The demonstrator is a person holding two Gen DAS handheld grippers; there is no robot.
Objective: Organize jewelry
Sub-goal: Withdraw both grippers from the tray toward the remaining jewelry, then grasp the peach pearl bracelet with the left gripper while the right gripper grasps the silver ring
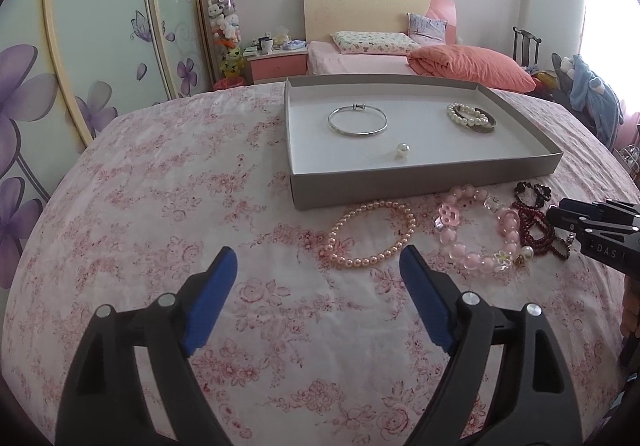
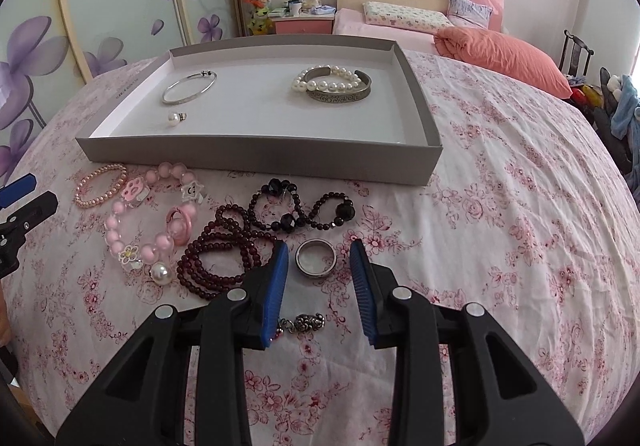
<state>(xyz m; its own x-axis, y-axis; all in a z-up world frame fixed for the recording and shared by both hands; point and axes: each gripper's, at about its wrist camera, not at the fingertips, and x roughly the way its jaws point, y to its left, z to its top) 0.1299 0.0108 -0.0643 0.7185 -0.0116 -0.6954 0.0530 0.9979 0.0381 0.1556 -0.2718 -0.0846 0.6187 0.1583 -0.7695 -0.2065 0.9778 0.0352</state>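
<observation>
Here, a grey tray (image 2: 256, 159) lies on a bench covered with a pink flowered cloth (image 2: 500, 205), toward its far edge. Inside the tray are a silver bangle (image 2: 189, 87), a single pearl (image 2: 173, 118), and a white pearl bracelet (image 2: 326, 79) that rests on an engraved metal cuff (image 2: 340, 95).

The other jewelry lies on the cloth just in front of the tray's near wall. From the left side there are a pink pearl bracelet (image 1: 372, 234), a bracelet of big pink beads (image 1: 478, 232), a long dark red bead string (image 2: 218, 254) and a black bead bracelet (image 2: 304, 207).

A metal ring (image 2: 316, 257) lies flat on the cloth, nearer to the front edge. The right tongs (image 2: 319, 260) are lowered over it, one blue pad on each side. The pads do not touch the ring, so these tongs are open around it, holding nothing. A small silver charm (image 2: 306, 324) lies between the same jaws, closer to the camera.

The left tongs (image 1: 318, 266) are spread wide and empty, above bare cloth, beside the pink pearl bracelet.
</observation>
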